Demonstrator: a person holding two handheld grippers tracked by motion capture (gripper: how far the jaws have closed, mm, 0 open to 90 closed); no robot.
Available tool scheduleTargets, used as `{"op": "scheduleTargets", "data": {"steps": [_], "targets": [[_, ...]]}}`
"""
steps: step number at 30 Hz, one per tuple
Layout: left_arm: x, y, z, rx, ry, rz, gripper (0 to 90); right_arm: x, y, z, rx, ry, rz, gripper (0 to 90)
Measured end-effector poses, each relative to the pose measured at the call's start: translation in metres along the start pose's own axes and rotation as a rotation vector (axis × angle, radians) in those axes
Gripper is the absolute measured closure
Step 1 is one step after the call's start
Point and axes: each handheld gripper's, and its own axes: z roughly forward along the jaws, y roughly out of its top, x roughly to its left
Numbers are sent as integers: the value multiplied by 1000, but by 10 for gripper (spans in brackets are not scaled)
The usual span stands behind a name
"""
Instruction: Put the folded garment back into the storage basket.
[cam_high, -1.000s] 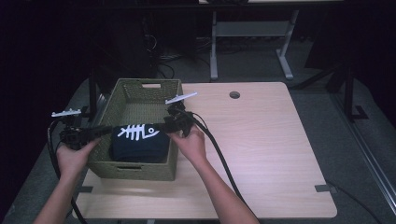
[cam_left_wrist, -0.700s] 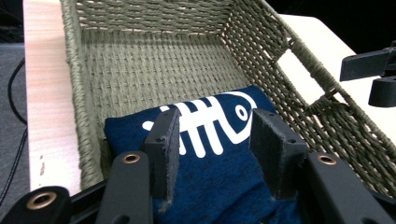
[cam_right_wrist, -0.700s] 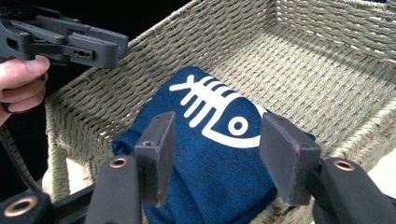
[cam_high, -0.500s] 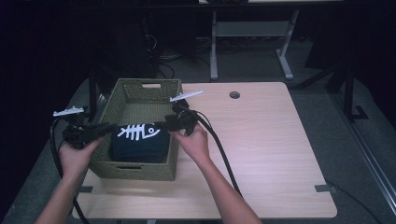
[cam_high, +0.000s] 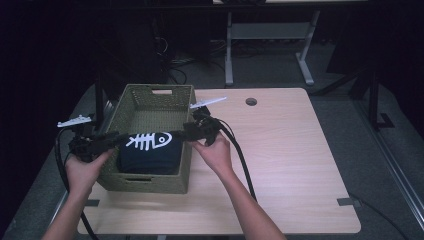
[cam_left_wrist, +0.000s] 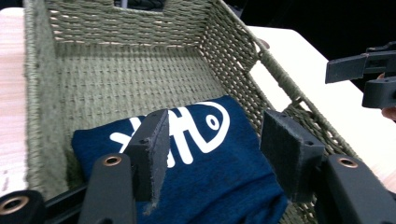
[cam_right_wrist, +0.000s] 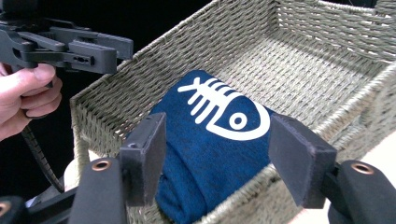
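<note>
The folded navy cloth (cam_left_wrist: 196, 154) is cut off by the lower edge of the left gripper view, its near end covered by the pads. In the high view, the cloth's sides are hidden by the basket (cam_high: 150, 100) walls (its thickness probably cannot be judged there). The forearms are cropped at that view's bottom edge.

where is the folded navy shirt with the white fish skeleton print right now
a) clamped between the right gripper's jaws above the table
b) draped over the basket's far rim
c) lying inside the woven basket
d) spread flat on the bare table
c: the folded navy shirt lies on the floor of the woven basket at its near end, and both gripper views show open jaws with nothing pinched between the pads.
</note>
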Motion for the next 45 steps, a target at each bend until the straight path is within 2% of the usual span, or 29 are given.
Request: {"op": "scheduleTargets", "data": {"steps": [5,15,26,31,39,45], "targets": [[-10,1,5,8,2,30,361,-7,-4,-16,-11,0,2,344],[-27,4,12,-5,-54,46,307,-26,-15,-50,-37,-8,44,322],[-42,7,19,-19,-97,63,264,-35,-21,-72,-38,-23,47,301],[-50,7,23,-16,-100,78,233,-38,-24,-83,-52,-24,48,285],[-59,6,31,-15,-113,73,206,-45,-31,-99,-56,-32,56,270],[-71,7,39,-23,-133,98,203,-50,-39,-112,-68,-39,67,268]]}}
